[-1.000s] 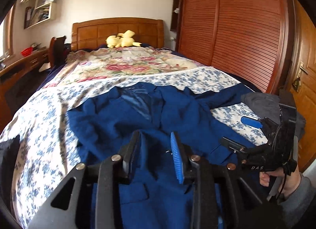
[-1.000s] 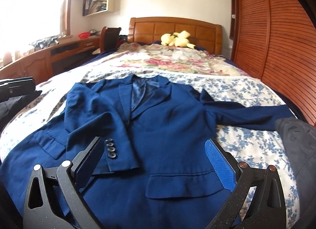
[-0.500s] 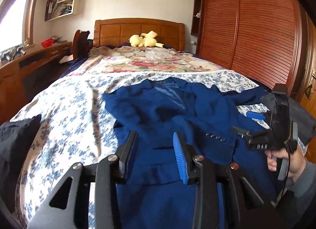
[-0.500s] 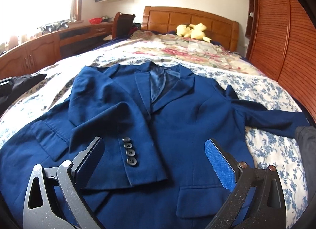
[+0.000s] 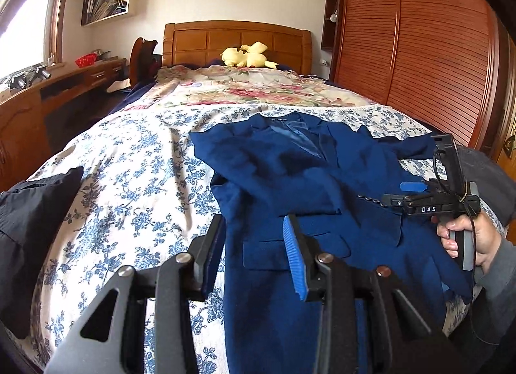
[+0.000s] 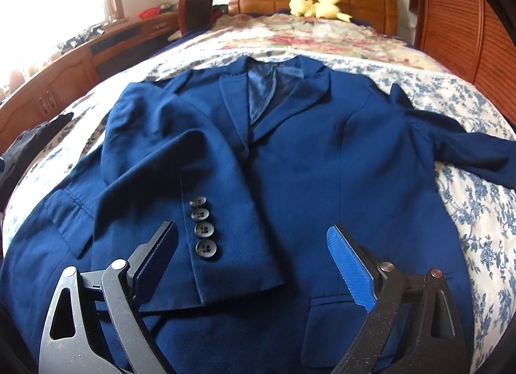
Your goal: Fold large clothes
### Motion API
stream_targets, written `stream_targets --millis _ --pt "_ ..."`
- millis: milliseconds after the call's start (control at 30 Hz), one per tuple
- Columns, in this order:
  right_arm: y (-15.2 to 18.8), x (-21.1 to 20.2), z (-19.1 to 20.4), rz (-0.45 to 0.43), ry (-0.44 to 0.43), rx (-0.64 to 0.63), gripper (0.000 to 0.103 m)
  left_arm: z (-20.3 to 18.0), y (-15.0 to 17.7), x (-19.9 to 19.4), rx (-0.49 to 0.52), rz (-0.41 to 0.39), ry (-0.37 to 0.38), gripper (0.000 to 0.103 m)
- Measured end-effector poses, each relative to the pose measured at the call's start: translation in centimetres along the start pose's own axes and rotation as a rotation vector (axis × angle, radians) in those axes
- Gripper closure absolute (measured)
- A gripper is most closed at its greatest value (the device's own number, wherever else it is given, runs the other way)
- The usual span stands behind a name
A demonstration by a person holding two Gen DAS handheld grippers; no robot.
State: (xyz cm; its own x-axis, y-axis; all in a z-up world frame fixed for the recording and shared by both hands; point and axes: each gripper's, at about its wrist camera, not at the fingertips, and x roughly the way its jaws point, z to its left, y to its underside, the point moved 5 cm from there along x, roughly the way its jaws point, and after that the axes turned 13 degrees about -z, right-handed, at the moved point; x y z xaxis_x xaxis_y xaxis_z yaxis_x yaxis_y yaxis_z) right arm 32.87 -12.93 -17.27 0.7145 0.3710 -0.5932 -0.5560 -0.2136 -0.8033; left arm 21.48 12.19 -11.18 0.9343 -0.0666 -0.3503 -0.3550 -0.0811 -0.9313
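A large navy blue suit jacket (image 6: 306, 161) lies front up on the bed, collar toward the headboard. Its left sleeve (image 6: 193, 212) is folded across the chest, with several dark cuff buttons (image 6: 203, 228) showing. The other sleeve (image 6: 467, 151) stretches out to the right. My right gripper (image 6: 254, 254) is open and empty, hovering just above the folded cuff. My left gripper (image 5: 254, 245) is open and empty above the jacket's (image 5: 306, 187) lower left edge. The right gripper (image 5: 416, 196) also shows in the left wrist view, held in a hand.
The bed has a blue-flowered sheet (image 5: 129, 187) and a floral quilt (image 5: 258, 90) farther back. A yellow plush toy (image 5: 248, 56) sits by the wooden headboard. A dark garment (image 5: 29, 212) lies at the bed's left edge. A wooden wardrobe (image 5: 419, 51) stands right, a desk (image 5: 48, 99) left.
My left gripper has moved left toward the jacket's left edge. My right gripper has moved closer to the folded sleeve cuff. Both stay open.
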Motion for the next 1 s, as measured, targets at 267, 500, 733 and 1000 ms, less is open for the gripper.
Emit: stream_targets --millis 267,500,733,1000 --pt "2.0 0.2 1.5 0.106 -0.080 -0.029 0.031 -1.5 0.0 0.3 0.028 0.000 0.019 0.068" --pt "2.2 -0.7 2.4 0.091 -0.135 -0.035 0.076 -2.5 0.2 0.9 0.041 0.013 0.032 0.068" --pt "1.2 -2.5 3.2 0.009 -0.146 -0.075 0.097 -3.8 -0.2 1.3 0.043 0.008 0.047 0.068" --pt "-3.1 -9.5 1.8 -0.227 -0.121 -0.054 0.099 -5.4 -0.3 1.9 0.062 0.011 0.059 0.068"
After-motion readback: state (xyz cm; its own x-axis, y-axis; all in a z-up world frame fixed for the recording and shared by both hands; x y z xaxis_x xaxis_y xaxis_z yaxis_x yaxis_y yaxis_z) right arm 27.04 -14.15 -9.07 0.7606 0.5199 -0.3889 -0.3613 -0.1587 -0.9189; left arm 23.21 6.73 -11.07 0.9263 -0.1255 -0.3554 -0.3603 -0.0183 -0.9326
